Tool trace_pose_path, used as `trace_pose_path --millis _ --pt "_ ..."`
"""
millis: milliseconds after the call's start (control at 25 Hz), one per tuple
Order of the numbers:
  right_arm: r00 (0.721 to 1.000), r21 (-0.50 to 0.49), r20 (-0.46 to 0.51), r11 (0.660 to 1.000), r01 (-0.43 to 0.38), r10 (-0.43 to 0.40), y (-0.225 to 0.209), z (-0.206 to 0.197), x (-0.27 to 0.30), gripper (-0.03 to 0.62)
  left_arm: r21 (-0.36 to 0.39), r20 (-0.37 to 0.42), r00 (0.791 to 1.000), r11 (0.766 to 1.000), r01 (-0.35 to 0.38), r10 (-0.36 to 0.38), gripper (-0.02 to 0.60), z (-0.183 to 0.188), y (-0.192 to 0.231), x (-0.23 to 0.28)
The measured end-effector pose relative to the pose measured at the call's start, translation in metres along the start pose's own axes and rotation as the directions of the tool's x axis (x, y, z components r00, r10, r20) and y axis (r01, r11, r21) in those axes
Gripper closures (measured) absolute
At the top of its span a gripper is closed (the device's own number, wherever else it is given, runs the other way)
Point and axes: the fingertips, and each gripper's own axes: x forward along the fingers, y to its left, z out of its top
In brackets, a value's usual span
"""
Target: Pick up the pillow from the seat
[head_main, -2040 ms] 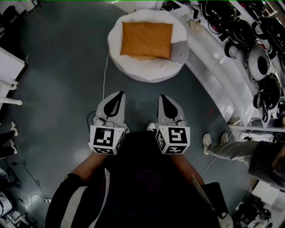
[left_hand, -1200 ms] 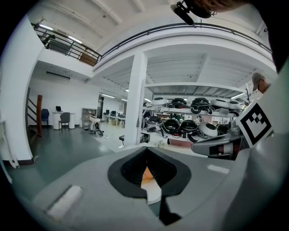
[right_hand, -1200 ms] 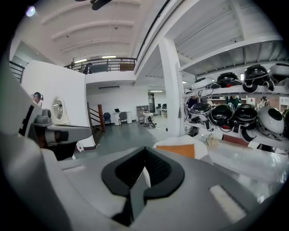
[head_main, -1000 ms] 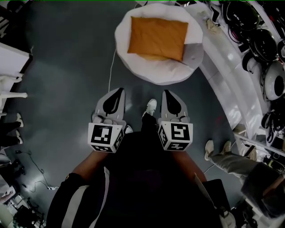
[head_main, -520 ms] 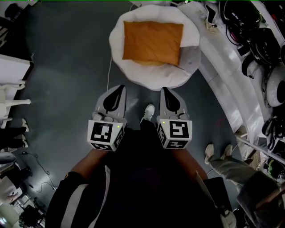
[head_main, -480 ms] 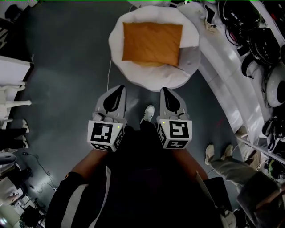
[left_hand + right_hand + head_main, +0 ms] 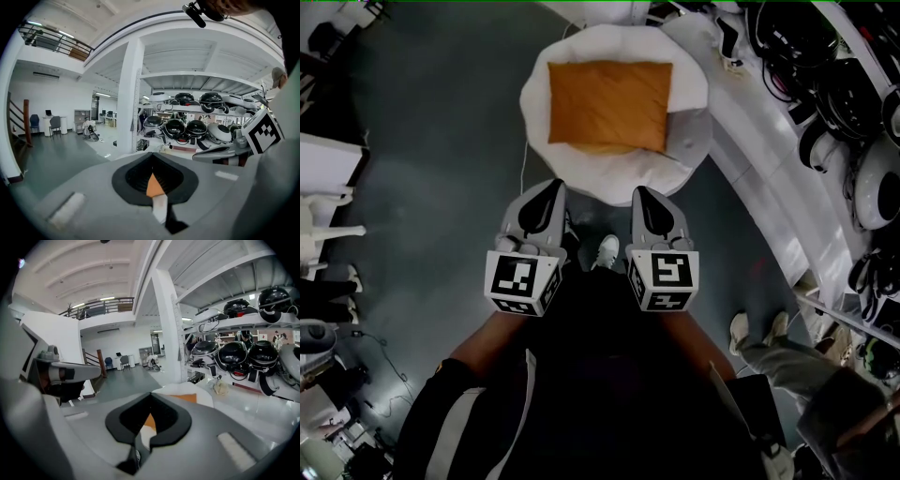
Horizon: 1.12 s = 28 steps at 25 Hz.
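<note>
An orange pillow [image 7: 607, 105] lies flat on a round white seat [image 7: 581, 171] at the top of the head view. My left gripper [image 7: 553, 186] and right gripper [image 7: 639, 193] are both shut and empty, held side by side just short of the seat's near rim. In the left gripper view a sliver of the pillow [image 7: 153, 185] shows past the closed jaws. The right gripper view catches the pillow [image 7: 187, 398] and the seat [image 7: 199, 391] ahead.
A curved white counter [image 7: 769, 178] with dark helmets [image 7: 848, 84] runs along the right. A second person's legs and shoes [image 7: 769, 337] stand at the lower right. A white cable [image 7: 523, 159] trails on the grey floor left of the seat. White furniture [image 7: 328, 178] sits at the left.
The seat and pillow have come closer to both grippers as I stepped forward; the gripper tips now reach the seat's near rim. Both stayed shut.
</note>
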Motion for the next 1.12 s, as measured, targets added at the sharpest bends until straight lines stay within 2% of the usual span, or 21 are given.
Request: trace_pose_path --millis 240,400,920,1000,1120 --pt "1.0 -0.008 0.002 1.0 0.028 -0.028 -0.014 0.009 0.017 0.592 0.015 0.017 0.999 0.999 0.031 -0.031 0.58 0.011 0.002 0.027" --pt "0.999 -0.003 -0.014 0.999 0.053 -0.053 -0.021 0.014 0.036 0.592 0.008 0.0 0.999 0.999 0.042 -0.042 0.58 0.012 0.018 0.046" --pt "0.982 0.016 -0.119 0.988 0.151 -0.149 -0.043 0.02 0.142 0.592 -0.027 -0.085 0.992 0.996 0.088 -0.09 0.578 -0.006 0.1 0.129" --pt "0.978 0.011 -0.132 0.986 0.165 -0.162 -0.045 0.022 0.159 0.591 -0.036 -0.103 0.989 0.995 0.098 -0.102 0.549 -0.011 0.113 0.141" --pt "0.971 0.007 -0.147 0.982 0.19 -0.187 -0.049 0.021 0.184 0.591 -0.046 -0.119 0.986 0.993 0.112 -0.117 0.549 -0.016 0.133 0.16"
